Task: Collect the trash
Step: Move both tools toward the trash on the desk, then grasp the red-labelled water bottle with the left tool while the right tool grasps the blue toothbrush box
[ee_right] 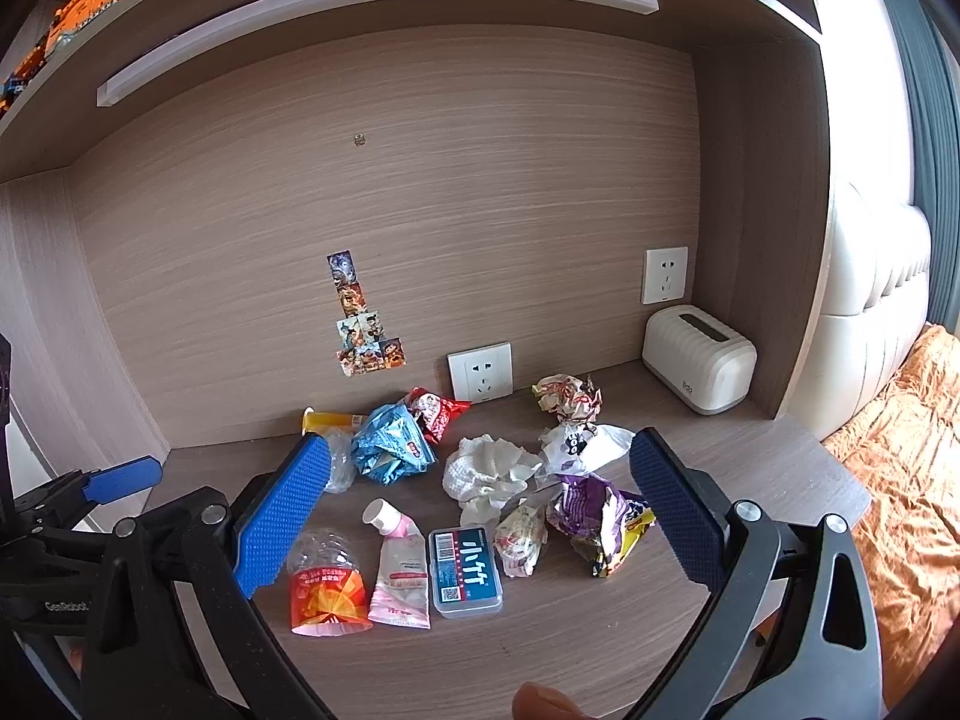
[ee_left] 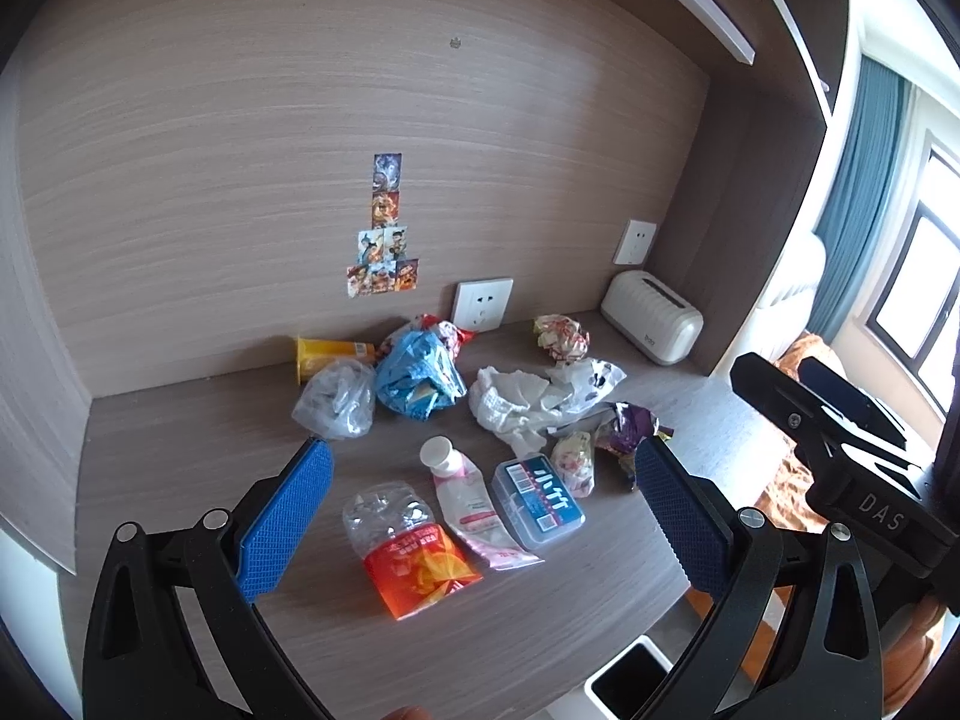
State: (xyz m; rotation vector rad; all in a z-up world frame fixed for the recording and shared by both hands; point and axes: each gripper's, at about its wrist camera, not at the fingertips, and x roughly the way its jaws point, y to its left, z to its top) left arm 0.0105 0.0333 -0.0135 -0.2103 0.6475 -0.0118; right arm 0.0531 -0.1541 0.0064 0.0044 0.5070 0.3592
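Left wrist view cuts the bin (ee_left: 630,681) off at the bottom edge, so only a white rim and dark inside show below the desk (ee_left: 180,468) front. A fingertip (ee_left: 405,713) barely enters the frame there; another fingertip (ee_right: 543,702) shows at the bottom of the right wrist view. The yellow box (ee_left: 327,354) lies half hidden behind the clear bag (ee_left: 336,399), and in the right wrist view that bag is mostly covered by a blue pad. Small print on the labels is too blurred to read.

The trash lies in a loose cluster mid-desk, near the back wall. In front lie a crushed bottle (ee_left: 402,525) with an orange label, a pink tube (ee_left: 471,501) with a white cap just beside it, and a clear case (ee_left: 537,501) with a blue label touching the tube. Behind them lie a blue wrapper (ee_left: 420,375), a red wrapper (ee_right: 435,411) against it, white tissue (ee_left: 516,399), a white bag (ee_left: 591,381), a paper ball (ee_left: 561,336), a purple wrapper (ee_left: 630,426) and a small crumpled wrapper (ee_left: 573,459).

The left gripper (ee_left: 480,516) is spread wide and empty, framing the front items. The right gripper (ee_right: 477,519) is likewise spread and empty, above the desk front.
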